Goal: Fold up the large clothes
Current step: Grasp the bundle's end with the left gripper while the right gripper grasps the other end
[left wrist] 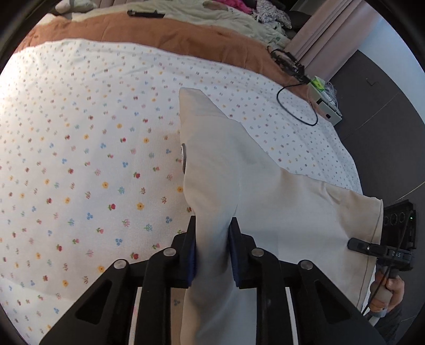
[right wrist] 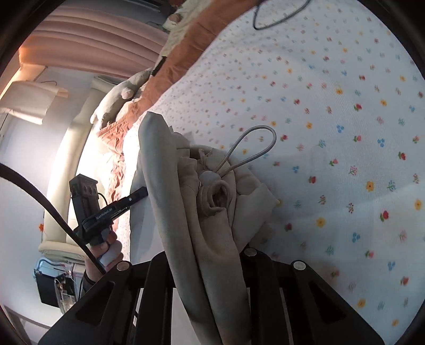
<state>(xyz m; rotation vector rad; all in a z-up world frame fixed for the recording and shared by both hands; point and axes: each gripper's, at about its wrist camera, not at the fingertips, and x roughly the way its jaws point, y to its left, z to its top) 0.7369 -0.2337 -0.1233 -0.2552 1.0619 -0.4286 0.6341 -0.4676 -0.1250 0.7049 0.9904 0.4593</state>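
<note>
A large cream garment (left wrist: 265,201) is held stretched above the flowered bed sheet (left wrist: 79,159). My left gripper (left wrist: 212,233) is shut on a fold of it, the cloth pinched between the blue pads (left wrist: 191,254). A metal snap (left wrist: 183,156) shows on its left edge. In the right wrist view my right gripper (right wrist: 209,254) is shut on a bunched part of the garment (right wrist: 191,212) with a looped drawstring (right wrist: 252,148) and cord stopper. Its fingertips are hidden by cloth. The right gripper also shows in the left wrist view (left wrist: 377,248), the left gripper in the right wrist view (right wrist: 138,195).
An orange blanket (left wrist: 159,34) and piled clothes (left wrist: 252,13) lie at the far side of the bed. A black cable (left wrist: 297,106) and a small box (left wrist: 329,106) sit at the bed's right corner. A plush toy (right wrist: 119,98) and curtains (right wrist: 93,34) lie beyond.
</note>
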